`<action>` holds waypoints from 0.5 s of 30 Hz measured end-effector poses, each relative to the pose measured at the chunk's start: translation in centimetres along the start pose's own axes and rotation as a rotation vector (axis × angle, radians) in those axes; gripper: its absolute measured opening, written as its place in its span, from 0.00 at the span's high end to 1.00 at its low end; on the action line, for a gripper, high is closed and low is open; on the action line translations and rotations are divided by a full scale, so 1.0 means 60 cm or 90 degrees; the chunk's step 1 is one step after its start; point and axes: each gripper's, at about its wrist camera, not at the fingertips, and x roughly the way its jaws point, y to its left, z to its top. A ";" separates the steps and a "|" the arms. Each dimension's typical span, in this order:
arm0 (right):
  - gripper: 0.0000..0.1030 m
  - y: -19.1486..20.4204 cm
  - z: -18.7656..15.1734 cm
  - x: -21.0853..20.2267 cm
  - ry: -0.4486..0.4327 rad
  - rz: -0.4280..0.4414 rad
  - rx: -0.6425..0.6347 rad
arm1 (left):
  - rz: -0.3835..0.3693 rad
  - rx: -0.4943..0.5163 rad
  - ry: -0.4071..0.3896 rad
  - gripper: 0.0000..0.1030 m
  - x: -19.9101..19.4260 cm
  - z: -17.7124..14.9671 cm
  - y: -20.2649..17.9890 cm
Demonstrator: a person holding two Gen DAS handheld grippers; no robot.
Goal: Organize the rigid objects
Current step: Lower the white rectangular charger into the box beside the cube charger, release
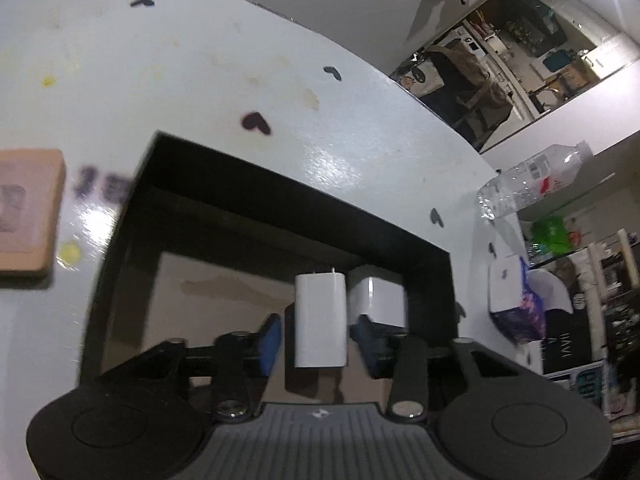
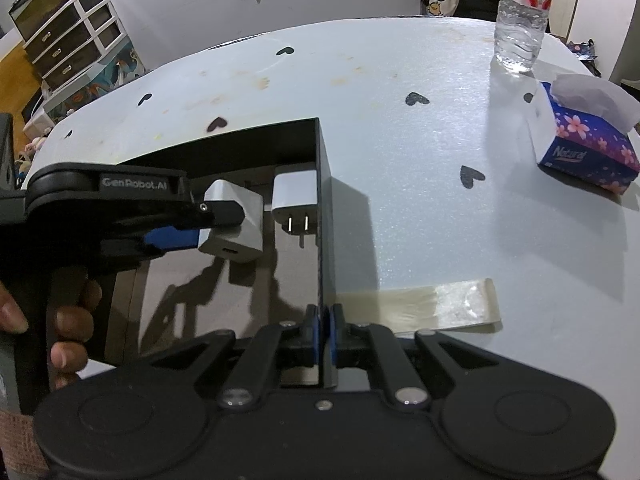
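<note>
A black open-topped box (image 1: pixel 280 196) (image 2: pixel 325 208) with a brown floor sits on the white table (image 2: pixel 420 128). Two white plug chargers are in its far right corner. One charger (image 1: pixel 320 316) (image 2: pixel 234 222) stands between the blue pads of my left gripper (image 1: pixel 318 344) (image 2: pixel 208 226), which is open, with a gap showing on each side. It looks tilted in the right wrist view, and whether it rests on the floor is unclear. The other charger (image 1: pixel 378 300) (image 2: pixel 294 196) lies against the corner, prongs towards me. My right gripper (image 2: pixel 325 336) is shut on the box's thin right wall.
A clear water bottle (image 2: pixel 520 16) (image 1: pixel 532 184) stands at the table's far right. A purple tissue box (image 2: pixel 588 144) (image 1: pixel 516 308) is beside it. A strip of tape (image 2: pixel 432 304) lies right of the box. A pink block (image 1: pixel 24 212) lies left of it. A hand (image 2: pixel 72 320) holds the left gripper's handle.
</note>
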 end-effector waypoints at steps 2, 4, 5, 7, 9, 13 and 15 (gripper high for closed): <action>0.94 -0.001 0.000 0.000 0.000 0.002 0.001 | 0.021 0.020 -0.006 0.53 -0.008 0.000 -0.004; 0.94 -0.002 0.000 0.000 -0.001 0.005 0.003 | 0.033 0.036 -0.007 0.53 -0.013 -0.002 -0.005; 0.94 -0.003 0.000 0.000 -0.001 0.006 0.003 | 0.037 0.039 -0.005 0.54 -0.016 -0.004 -0.003; 0.94 -0.003 -0.001 0.000 -0.001 0.007 0.002 | 0.037 0.043 0.002 0.54 -0.017 -0.007 -0.002; 0.94 -0.004 -0.001 0.000 -0.001 0.008 0.001 | 0.041 0.054 0.013 0.54 -0.018 -0.011 -0.004; 0.94 -0.004 -0.001 0.000 -0.001 0.009 -0.001 | 0.045 0.090 0.029 0.54 -0.013 -0.021 -0.011; 0.94 -0.003 -0.001 0.000 -0.001 0.009 -0.002 | 0.055 0.113 0.029 0.55 -0.008 -0.023 -0.019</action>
